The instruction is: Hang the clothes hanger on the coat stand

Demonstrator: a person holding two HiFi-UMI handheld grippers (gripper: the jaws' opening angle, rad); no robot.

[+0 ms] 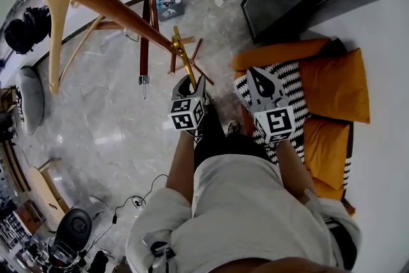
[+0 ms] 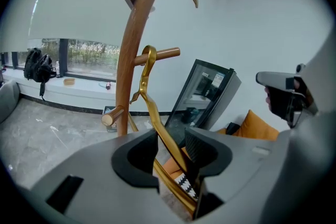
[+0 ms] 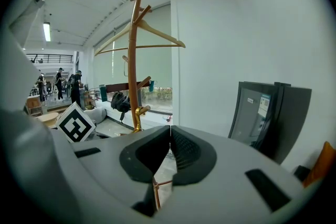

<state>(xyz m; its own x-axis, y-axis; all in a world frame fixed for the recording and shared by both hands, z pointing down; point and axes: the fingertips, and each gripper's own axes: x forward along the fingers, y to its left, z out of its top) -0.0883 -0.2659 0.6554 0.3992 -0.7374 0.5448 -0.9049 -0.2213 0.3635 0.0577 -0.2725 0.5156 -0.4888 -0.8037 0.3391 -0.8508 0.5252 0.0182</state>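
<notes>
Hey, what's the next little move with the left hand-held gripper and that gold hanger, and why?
Probably ease the left hand-held gripper slightly lower: it grips the gold hanger, whose hook already curves over a peg on the coat stand, but I can't tell it rests there.

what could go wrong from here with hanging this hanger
1. The hook of the hanger looks only just over the peg; if the left tool lets go before it seats, it may drop.
2. The hanger is held tilted, so on release it may swing into the stand.
</notes>
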